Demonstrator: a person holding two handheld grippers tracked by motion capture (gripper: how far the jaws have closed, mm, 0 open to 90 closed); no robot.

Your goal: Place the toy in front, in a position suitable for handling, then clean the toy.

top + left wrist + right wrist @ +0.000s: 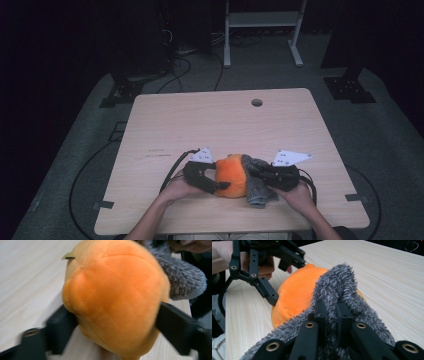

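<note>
- Where the wooden table [220, 120] nears the person's edge, the orange plush toy [231, 176] rests on it, well short of the round hole [257, 102] at the far side.
- The left gripper [222, 186] straddles the toy, one jaw on each flank; in the left gripper view the jaws press into the plush, though blur hides the exact contact.
- The right gripper [331, 305], just right of the toy, has its jaws pinched narrow on a fold of grey fuzzy cloth [342, 287].
- The cloth drapes against the toy's right side, and its lower end is cut off in the right gripper view.
- The toy's underside is hidden.
</note>
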